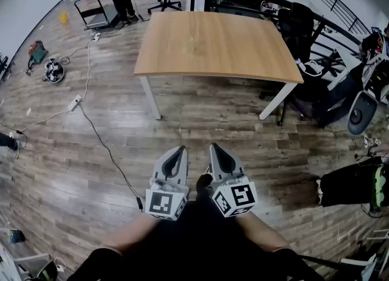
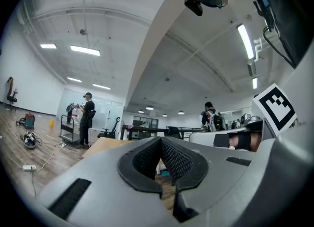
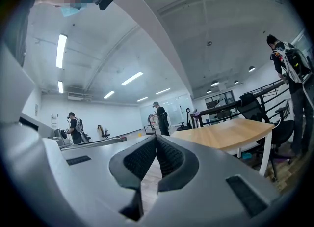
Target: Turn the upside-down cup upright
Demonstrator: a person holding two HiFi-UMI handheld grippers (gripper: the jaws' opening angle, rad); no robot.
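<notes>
Approach stage, before any contact with the work. The left gripper (image 1: 180,151) and the right gripper (image 1: 214,148) were held side by side, pointing level toward the wooden table (image 1: 243,55), which stood well ahead across the plank floor (image 1: 91,170). In each gripper view the ribbed pads (image 2: 176,158) met with nothing between them, so both grippers were closed and empty. No cup could be made out in any view. The tabletop looked bare except for a faint pale mark near its middle, too small to identify. The step in hand was judged to be the approach to the table. The next move would call for finding the upside-down cup, parting one gripper's jaws and setting them around its wall.
</notes>
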